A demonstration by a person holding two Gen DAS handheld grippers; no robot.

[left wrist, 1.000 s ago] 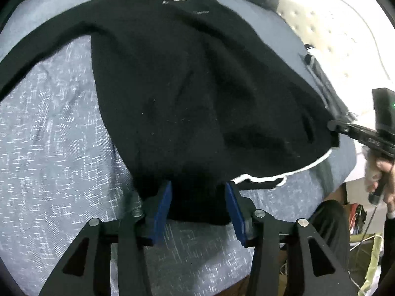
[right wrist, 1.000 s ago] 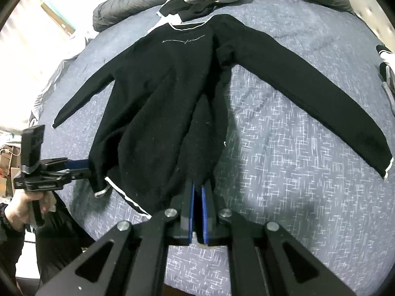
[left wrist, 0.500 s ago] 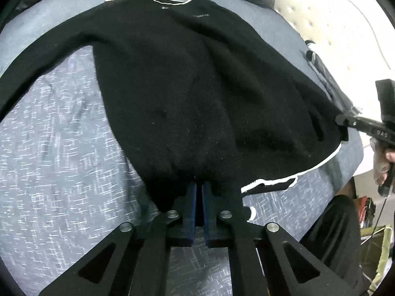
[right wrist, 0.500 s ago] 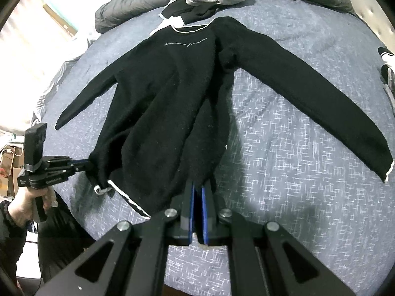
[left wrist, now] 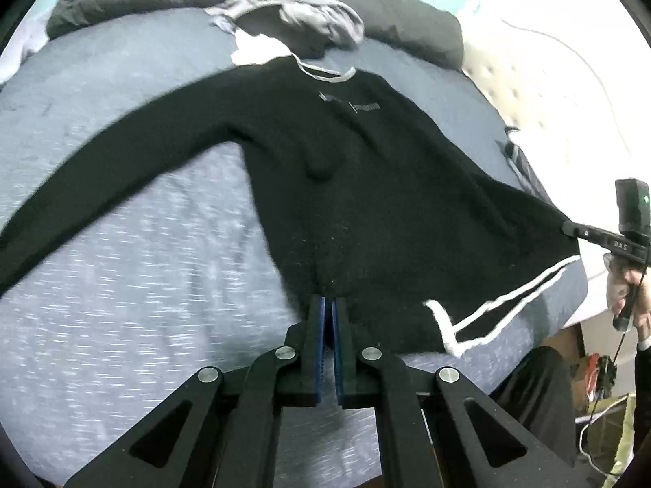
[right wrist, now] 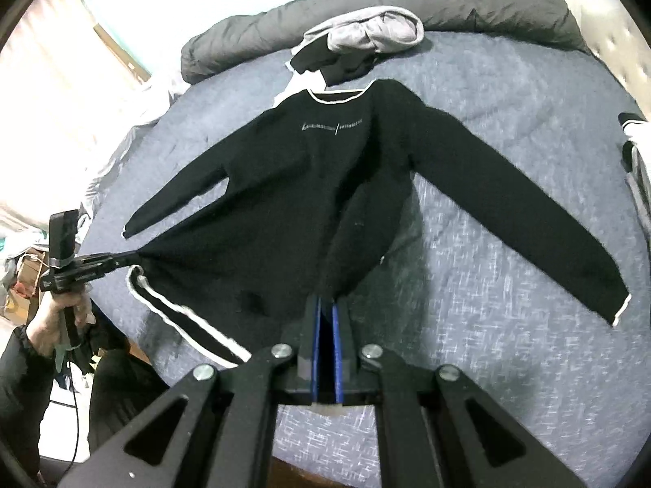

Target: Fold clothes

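- Black sweater (right wrist: pixel 309 187) spread front-up on bed (right wrist: pixel 508 345), centre of frame, sleeves out.
- Left hand-held gripper (left wrist: pixel 328 305) clamped on hem corner; right hand-held gripper (right wrist: pixel 325 305) clamped on opposite corner.
- Step: hem lifted, stretched taut.
- Next, probably: carry hem toward collar, upper centre.

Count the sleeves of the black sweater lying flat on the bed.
2. One sleeve stretches right across the bed, ending in a white cuff; the other sleeve angles left, towards the left tool.
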